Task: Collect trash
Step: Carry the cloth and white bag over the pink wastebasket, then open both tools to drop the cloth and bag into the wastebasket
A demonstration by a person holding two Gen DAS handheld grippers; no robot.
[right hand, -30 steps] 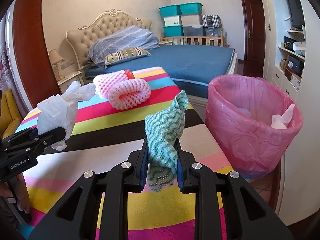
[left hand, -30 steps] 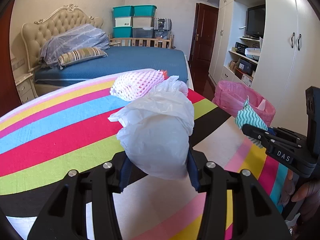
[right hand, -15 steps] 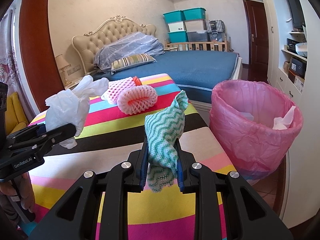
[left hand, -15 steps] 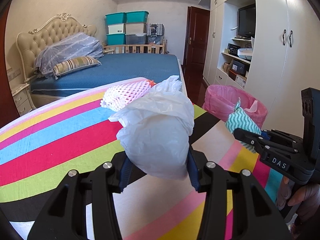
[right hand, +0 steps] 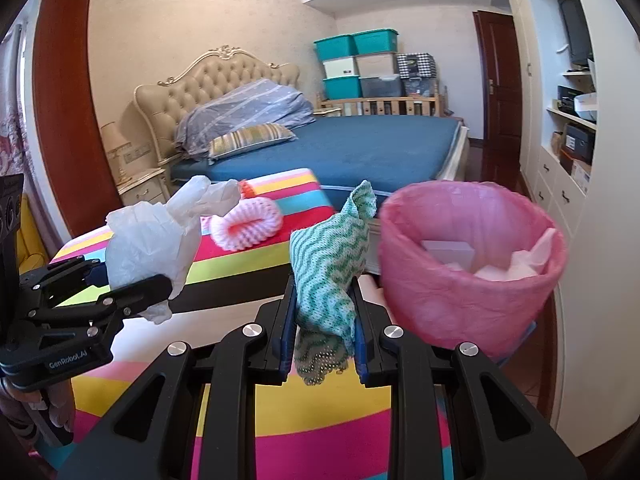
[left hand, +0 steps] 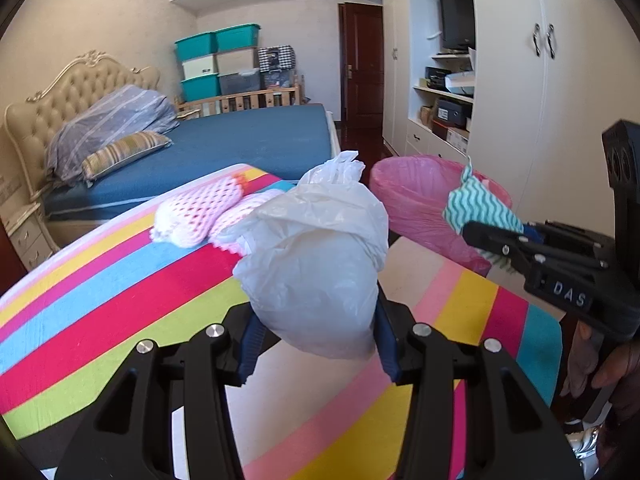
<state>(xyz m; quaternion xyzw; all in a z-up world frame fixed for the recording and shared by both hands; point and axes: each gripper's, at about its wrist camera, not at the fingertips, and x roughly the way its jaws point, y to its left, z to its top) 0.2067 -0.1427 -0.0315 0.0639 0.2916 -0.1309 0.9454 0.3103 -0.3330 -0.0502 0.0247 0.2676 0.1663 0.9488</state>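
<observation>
My left gripper (left hand: 316, 340) is shut on a crumpled white plastic bag (left hand: 316, 264), held above the striped tablecloth (left hand: 100, 292). My right gripper (right hand: 322, 328) is shut on a green-and-white wavy cloth (right hand: 326, 268), lifted just left of the pink-lined trash bin (right hand: 460, 304). The bin holds white paper and a small box. In the left wrist view the right gripper (left hand: 480, 232) with the cloth (left hand: 476, 208) is in front of the bin (left hand: 416, 200). In the right wrist view the left gripper (right hand: 148, 288) with the bag (right hand: 148, 240) is at the left. Two pink foam fruit nets (left hand: 192, 216) lie on the table's far end.
A blue bed (right hand: 360, 148) with pillows stands beyond the table. White wardrobes and shelves (left hand: 508, 92) line the right wall, close behind the bin. Storage boxes (right hand: 360, 64) are stacked at the back beside a dark door (left hand: 364, 68). A hand (left hand: 612, 368) holds the right gripper's handle.
Both grippers have moved towards the bin and risen slightly, each keeping its load. The bin looks larger and nearer in both views, and the left view has rolled.
</observation>
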